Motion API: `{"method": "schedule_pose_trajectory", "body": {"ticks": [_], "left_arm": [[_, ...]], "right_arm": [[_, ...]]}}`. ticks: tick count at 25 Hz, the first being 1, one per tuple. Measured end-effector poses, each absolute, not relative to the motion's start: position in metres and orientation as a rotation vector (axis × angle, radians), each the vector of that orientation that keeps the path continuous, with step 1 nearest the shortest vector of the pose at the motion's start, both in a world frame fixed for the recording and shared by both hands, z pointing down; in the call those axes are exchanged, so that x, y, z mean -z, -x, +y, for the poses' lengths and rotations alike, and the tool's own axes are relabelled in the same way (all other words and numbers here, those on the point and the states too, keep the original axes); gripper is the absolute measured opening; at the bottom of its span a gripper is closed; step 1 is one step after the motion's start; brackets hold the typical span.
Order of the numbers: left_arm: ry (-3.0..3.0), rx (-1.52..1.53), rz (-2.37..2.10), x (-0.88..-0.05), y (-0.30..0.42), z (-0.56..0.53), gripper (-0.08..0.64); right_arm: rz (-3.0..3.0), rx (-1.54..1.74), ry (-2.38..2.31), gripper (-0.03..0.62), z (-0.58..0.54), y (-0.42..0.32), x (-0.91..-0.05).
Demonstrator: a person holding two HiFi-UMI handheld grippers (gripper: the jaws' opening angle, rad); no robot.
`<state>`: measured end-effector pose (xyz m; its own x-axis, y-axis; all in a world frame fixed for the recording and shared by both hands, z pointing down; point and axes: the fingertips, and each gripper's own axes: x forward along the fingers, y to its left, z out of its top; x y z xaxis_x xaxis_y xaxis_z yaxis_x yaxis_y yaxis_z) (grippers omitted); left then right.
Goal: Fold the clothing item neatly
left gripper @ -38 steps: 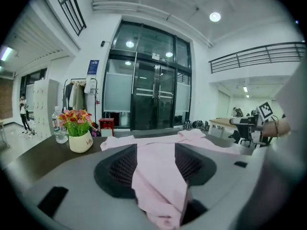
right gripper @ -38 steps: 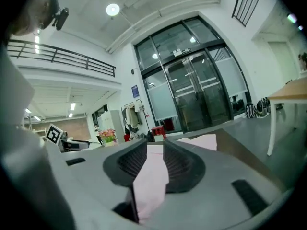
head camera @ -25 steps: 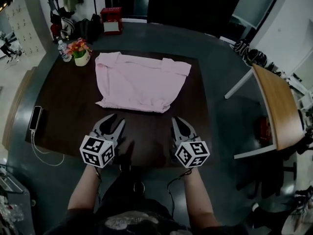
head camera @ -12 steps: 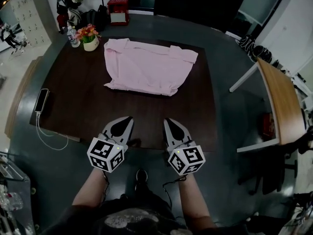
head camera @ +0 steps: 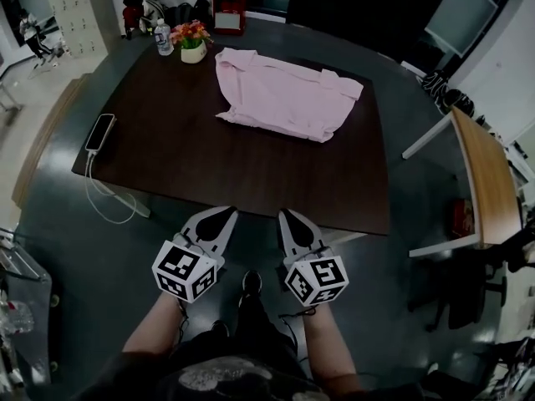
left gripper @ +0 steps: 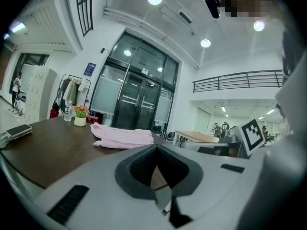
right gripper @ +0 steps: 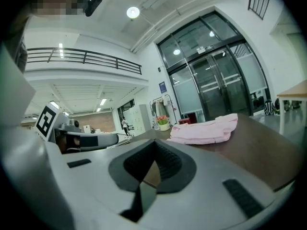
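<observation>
Head view: the dark table (head camera: 251, 170) fills the upper middle. Its near edge runs just above both grippers, which hang over open floor at the lower centre. The left gripper (head camera: 224, 216) and right gripper (head camera: 288, 219) are both closed and empty. The pink garment (head camera: 284, 98) lies on the table's far half, its long axis slanting from upper left to lower right. A phone (head camera: 100, 132) sits at the left edge, and a flower pot (head camera: 192, 47) by the far edge.

Left gripper view: jaws pressed together on nothing, with the garment (left gripper: 122, 137) well beyond them, left of centre.

Right gripper view: jaws likewise together, with the garment (right gripper: 206, 131) lying right of centre. A balcony railing (right gripper: 81, 56) appears that the head view never shows.
</observation>
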<state>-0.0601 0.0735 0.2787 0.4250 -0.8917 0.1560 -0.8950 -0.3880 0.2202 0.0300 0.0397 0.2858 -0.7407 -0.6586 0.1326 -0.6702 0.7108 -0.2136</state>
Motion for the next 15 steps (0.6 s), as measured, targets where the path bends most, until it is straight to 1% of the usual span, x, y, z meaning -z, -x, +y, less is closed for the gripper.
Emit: {"method": "schedule_pose_trajectory", "body": {"ticks": [9, 15], "left_arm": [[-2.452, -0.004, -1.538, -0.268, 0.055, 0.173, 0.011], [-2.446, 0.024, -1.538, -0.272, 0.058, 0.223, 0.011]], "right_arm": [[-2.845, -0.292, -1.049, -0.008, 0.153, -0.024, -0.281], [-2.836, -0.212, -1.068, -0.008, 0.203, -0.023, -0.271]]}}
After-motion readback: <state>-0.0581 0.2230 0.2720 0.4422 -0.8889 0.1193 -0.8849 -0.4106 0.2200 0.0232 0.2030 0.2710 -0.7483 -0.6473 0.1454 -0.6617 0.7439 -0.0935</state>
